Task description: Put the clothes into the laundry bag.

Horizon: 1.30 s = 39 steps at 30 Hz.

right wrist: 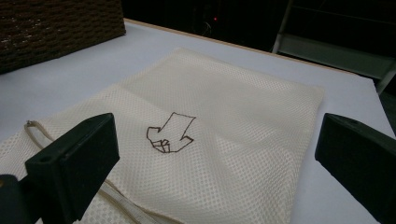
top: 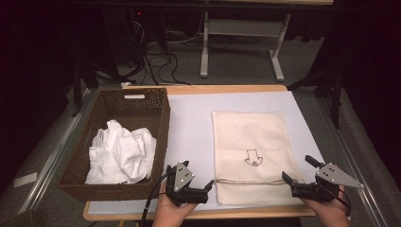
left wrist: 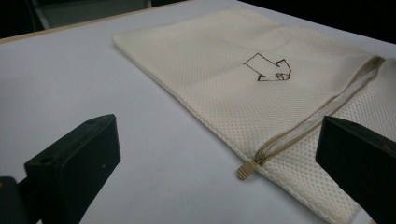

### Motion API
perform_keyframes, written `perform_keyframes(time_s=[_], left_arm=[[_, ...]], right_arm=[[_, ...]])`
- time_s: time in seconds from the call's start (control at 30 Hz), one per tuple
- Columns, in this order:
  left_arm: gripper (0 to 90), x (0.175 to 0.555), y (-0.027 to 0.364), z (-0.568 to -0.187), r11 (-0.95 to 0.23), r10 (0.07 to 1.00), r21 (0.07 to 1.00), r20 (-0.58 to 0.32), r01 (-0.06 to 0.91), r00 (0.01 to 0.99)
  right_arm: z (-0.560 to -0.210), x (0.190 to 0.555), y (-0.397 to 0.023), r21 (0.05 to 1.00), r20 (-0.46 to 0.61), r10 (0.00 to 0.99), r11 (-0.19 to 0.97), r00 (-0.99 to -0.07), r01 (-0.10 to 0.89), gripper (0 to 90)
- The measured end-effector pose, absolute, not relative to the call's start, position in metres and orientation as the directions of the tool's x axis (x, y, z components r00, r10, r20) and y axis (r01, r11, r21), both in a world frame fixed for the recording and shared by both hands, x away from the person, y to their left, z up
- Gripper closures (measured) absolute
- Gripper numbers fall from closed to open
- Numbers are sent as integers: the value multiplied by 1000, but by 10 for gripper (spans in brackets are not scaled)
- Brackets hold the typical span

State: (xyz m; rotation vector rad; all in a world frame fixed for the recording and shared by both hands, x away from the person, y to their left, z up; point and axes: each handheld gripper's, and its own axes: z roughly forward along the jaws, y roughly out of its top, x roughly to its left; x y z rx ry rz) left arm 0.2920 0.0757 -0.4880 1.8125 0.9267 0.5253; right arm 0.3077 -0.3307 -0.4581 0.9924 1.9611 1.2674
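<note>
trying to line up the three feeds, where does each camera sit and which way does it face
High view: above the near table edge, looking forward and down on the mesh bag and basket; both hands, the left gripper and right gripper show.
Left gripper view: low, facing the bag's zipper pull between its open jaws.
Right gripper view: low, facing across the bag toward the basket, jaws open.
Shared: all show the bag's arrow mark.

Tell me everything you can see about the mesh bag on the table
The mesh laundry bag is cream, of fine netted fabric, rectangular, and lies flat on the pale table cover, right of the wicker basket. A small brown arrow-like drawing sits near its middle. A beige zipper runs across its near end, looking closed, its pull tab at the left corner. The grippers flank that end, jaws open; neither visibly grips it.
</note>
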Motion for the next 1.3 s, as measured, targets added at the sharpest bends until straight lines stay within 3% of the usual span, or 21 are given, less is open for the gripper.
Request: perform_keyframes(time_s=[0.53,1.03,1.13,1.3], left_arm=[[6,294,58,-500,-261,769,868,-77,422,635],[26,292,29,-515,-381,672,771,-148,510,726],[66,291,29,-515,-370,667,777,-159,509,728],[368,288,31,-517,-364,655,787,-164,498,738]], right_arm=[[-462,311,-335,923,-70,840,258,-538,284,4],[-466,314,-335,919,-66,833,265,-549,291,4],[-466,314,-334,919,-57,836,258,-546,299,4],[-466,314,-334,918,-57,836,259,-546,300,4]])
